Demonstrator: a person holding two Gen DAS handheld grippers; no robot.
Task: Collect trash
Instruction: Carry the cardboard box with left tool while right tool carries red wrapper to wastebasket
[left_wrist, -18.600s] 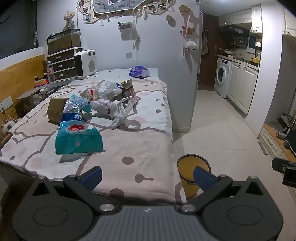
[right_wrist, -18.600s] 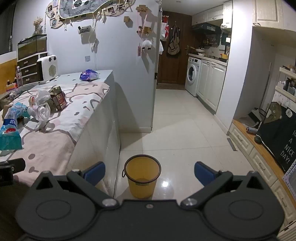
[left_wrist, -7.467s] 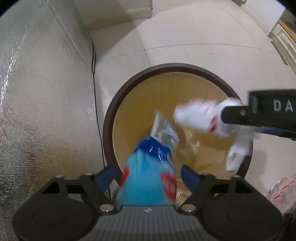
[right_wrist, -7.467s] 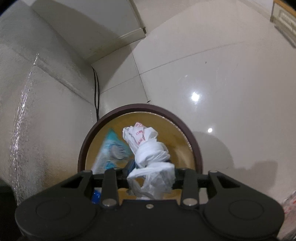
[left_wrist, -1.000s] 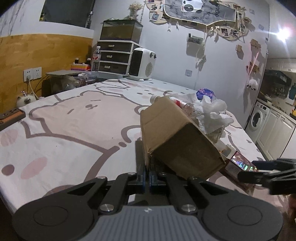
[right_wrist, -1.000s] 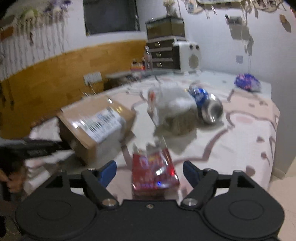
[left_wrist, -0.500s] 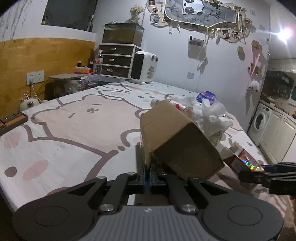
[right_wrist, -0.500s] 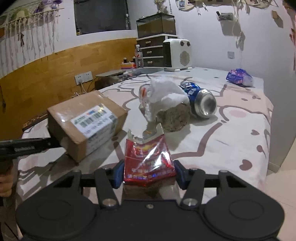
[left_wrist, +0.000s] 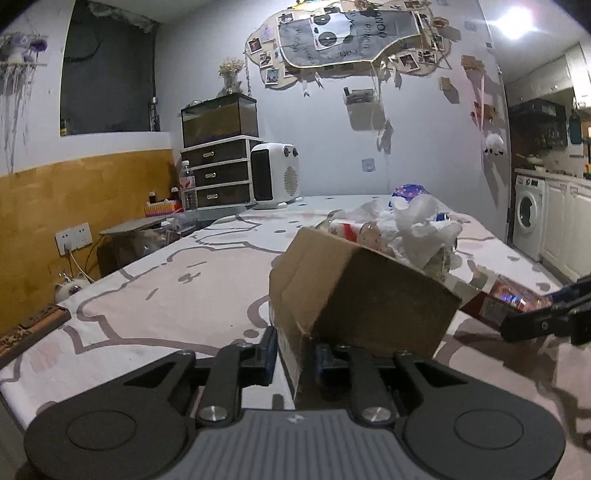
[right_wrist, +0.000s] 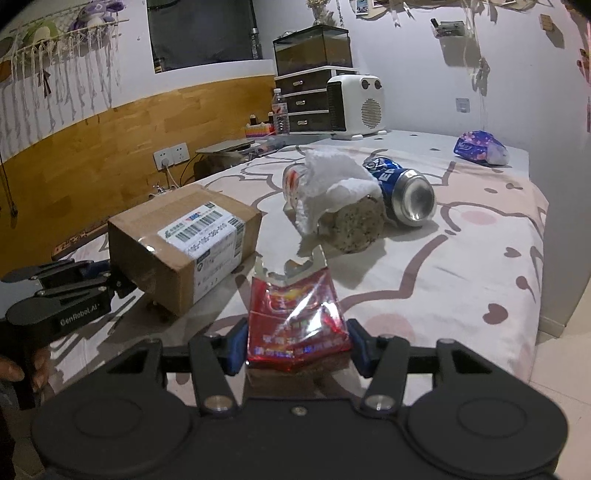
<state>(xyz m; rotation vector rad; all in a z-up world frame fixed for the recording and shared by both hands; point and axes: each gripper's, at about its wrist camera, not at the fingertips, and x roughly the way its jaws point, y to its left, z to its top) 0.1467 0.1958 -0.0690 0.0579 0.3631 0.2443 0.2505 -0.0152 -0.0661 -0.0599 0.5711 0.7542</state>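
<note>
My left gripper (left_wrist: 293, 356) is shut on the near edge of a brown cardboard box (left_wrist: 362, 295) and holds it tilted above the bed. The box with its shipping label also shows in the right wrist view (right_wrist: 184, 236), with the left gripper (right_wrist: 99, 278) at its left corner. My right gripper (right_wrist: 297, 349) is shut on a torn red foil snack wrapper (right_wrist: 297, 317); the wrapper also shows in the left wrist view (left_wrist: 509, 299). Beyond lie a crumpled white tissue (right_wrist: 332, 181) over a brown lump (right_wrist: 354, 225), a blue drink can (right_wrist: 404, 194) and a red-and-white bottle (right_wrist: 291, 182).
The bed has a pink cartoon sheet (right_wrist: 461, 236). A purple bag (right_wrist: 480, 147) lies at its far end. A white heater (right_wrist: 356, 105) and drawers (right_wrist: 310, 99) stand behind. The bed's right edge drops to tiled floor (right_wrist: 561, 365). A washing machine (left_wrist: 528, 216) stands far right.
My right gripper has closed on the red wrapper and lifted it slightly. My left gripper has raised and tilted the box a little more.
</note>
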